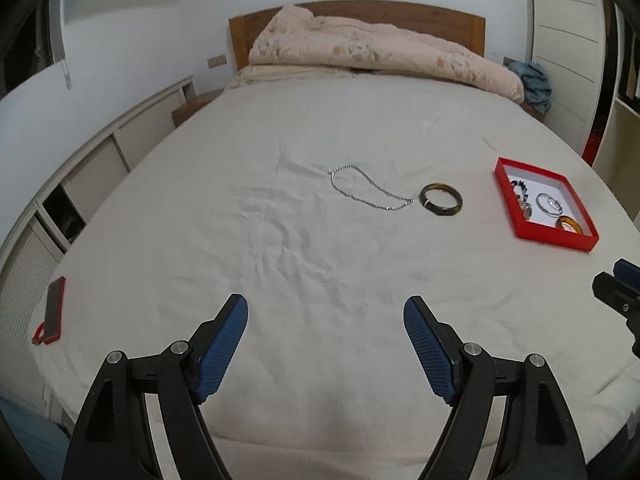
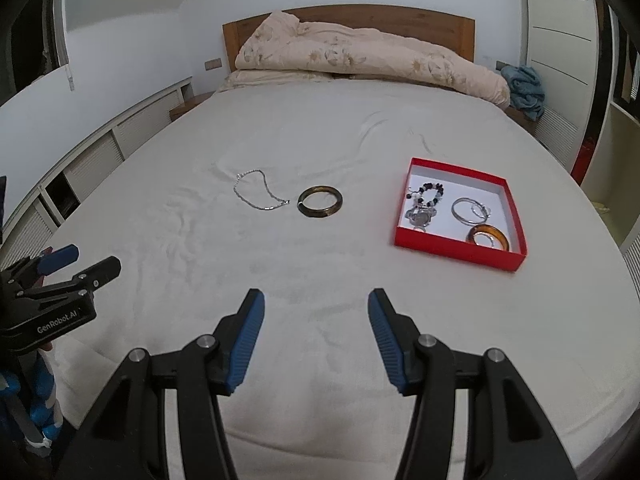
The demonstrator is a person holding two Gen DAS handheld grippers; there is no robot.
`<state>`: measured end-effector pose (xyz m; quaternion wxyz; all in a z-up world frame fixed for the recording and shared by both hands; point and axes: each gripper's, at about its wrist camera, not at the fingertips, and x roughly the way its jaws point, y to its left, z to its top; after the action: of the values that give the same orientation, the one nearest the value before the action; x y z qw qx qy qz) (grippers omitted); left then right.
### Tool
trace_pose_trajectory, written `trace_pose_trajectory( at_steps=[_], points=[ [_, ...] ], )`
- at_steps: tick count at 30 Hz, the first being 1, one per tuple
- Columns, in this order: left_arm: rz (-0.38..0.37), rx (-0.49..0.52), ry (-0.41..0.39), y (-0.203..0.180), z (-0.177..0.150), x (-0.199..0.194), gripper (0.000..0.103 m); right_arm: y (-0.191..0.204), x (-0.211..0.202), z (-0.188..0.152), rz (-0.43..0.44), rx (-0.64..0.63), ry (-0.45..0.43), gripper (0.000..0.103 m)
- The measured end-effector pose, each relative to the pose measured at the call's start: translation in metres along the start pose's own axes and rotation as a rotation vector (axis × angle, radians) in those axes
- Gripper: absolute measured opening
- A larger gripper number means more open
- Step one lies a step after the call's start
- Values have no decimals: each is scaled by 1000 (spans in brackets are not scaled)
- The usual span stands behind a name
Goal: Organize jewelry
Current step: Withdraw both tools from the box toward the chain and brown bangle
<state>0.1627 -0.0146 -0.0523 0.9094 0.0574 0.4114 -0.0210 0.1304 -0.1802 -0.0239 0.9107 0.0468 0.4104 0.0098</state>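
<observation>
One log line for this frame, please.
left gripper: open, empty | right gripper: open, empty | box: some jewelry inside | chain, bangle: on bed

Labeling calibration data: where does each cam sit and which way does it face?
Left wrist: on the left tool, low over the bed's foot, facing the headboard; own open fingers show, the right tool at the right edge.
Right wrist: on the right tool, same heading; own open fingers show, left tool at left.
Shared: silver chain, dark bangle, red box.
</observation>
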Motion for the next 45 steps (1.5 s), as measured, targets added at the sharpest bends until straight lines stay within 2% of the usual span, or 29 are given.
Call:
trace_pose_trajectory(
  at_steps=[11,15,26,45],
  points=[
    [-10,-48,60,16,26,67,80,-11,56,35,9,-18,21,52],
    [-35,-56,75,20,40,94,74,-12,84,51,22,-24,30,52],
    [-53,-58,70,21,76,149,72,-22,142,78,28,-21,36,52],
    [-73,-10,35,-3,114,199,72,-37,207,104,-5,5,31,52]
  ],
)
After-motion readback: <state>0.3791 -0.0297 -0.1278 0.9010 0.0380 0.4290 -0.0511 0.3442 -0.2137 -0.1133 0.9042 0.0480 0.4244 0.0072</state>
